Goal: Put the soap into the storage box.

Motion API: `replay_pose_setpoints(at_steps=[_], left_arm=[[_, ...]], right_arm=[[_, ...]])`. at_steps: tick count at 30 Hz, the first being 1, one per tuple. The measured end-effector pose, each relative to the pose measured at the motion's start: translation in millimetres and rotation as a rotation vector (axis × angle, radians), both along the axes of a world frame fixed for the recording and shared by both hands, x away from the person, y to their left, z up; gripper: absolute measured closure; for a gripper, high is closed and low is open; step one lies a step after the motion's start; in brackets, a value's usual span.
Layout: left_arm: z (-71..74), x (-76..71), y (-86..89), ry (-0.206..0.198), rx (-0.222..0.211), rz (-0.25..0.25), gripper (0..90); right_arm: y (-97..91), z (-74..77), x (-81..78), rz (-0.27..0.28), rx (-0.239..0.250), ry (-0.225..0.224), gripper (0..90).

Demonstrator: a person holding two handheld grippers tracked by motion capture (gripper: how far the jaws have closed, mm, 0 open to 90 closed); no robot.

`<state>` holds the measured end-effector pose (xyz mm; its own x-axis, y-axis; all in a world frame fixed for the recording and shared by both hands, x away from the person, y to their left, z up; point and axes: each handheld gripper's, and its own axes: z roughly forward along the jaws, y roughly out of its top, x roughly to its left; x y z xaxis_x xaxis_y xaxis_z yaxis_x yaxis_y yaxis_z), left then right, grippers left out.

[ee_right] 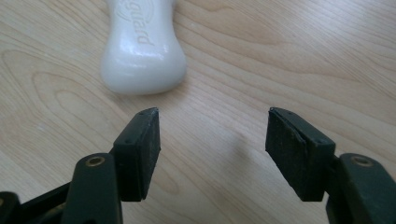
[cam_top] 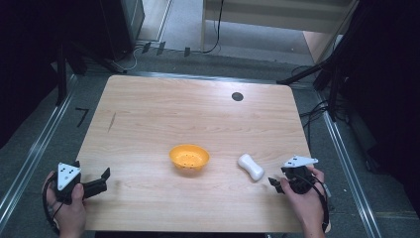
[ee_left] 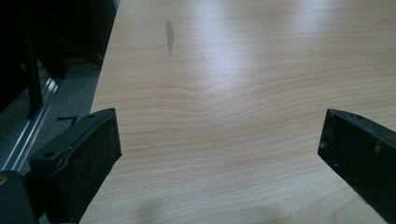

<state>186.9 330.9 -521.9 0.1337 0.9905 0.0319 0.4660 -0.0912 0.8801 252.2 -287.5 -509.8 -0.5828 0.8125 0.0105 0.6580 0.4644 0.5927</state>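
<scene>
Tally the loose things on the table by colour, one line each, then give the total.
Orange: 1, the perforated bowl
White: 1, the soap bar
Total: 2

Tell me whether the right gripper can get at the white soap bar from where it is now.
Probably yes. The right gripper is open with bare table between its fingers and the white soap bar, which lies just ahead and off to one side. It would need a small shift sideways to line up.
</scene>
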Motion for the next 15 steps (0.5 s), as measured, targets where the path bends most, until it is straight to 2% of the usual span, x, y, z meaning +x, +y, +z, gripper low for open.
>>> replay_pose_setpoints(at_steps=[5,6,11,15], left_arm=[[0.0,0.1,0.2,0.000,-0.003,-0.002,0.0],[-0.1,0.2,0.2,0.000,-0.004,-0.002,0.0],[-0.1,0.2,0.2,0.000,-0.003,-0.003,0.0],[-0.1,0.2,0.3,0.000,-0.004,-0.002,0.0]], right_arm=[[6.3,4.7,4.4,0.019,-0.029,0.008,34.7],[10.4,6.4,6.1,0.031,-0.055,0.015,34.0],[17.9,10.8,10.3,0.045,-0.089,0.039,33.1],[20.8,12.7,13.2,0.050,-0.090,0.052,32.8]])
